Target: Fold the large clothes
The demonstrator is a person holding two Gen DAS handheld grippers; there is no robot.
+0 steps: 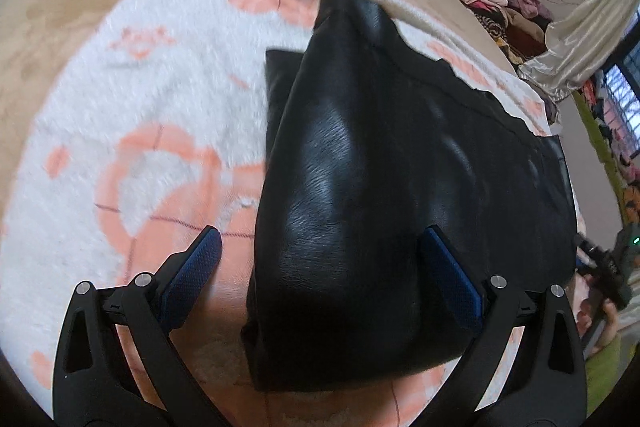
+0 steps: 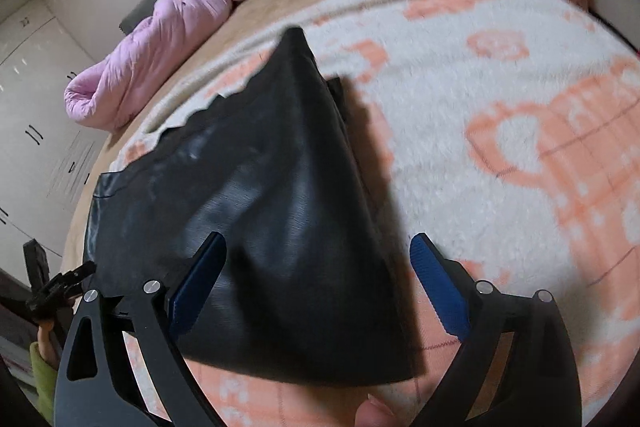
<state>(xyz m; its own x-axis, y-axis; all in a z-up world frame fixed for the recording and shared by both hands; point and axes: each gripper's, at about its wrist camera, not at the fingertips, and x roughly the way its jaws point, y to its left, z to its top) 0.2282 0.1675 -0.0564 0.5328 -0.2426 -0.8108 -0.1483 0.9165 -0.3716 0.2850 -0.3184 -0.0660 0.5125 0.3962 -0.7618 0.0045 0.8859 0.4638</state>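
The left gripper [image 1: 320,247] has its blue-padded fingers [image 1: 192,279] spread wide, one on each side of a raised fold of the black leather garment [image 1: 360,167], pressing nothing. The right gripper [image 2: 318,253] is likewise spread around another fold of the same garment [image 2: 280,187], its pads clear of the cloth. The garment lies partly folded on a white and peach blanket [image 1: 140,107] over a tan bed [image 1: 60,15]. Farther back, a pink quilt [image 2: 152,55] sits at the bed's edge, and a pile of clothes [image 1: 496,7] rests beside a cream curtain [image 1: 580,39].
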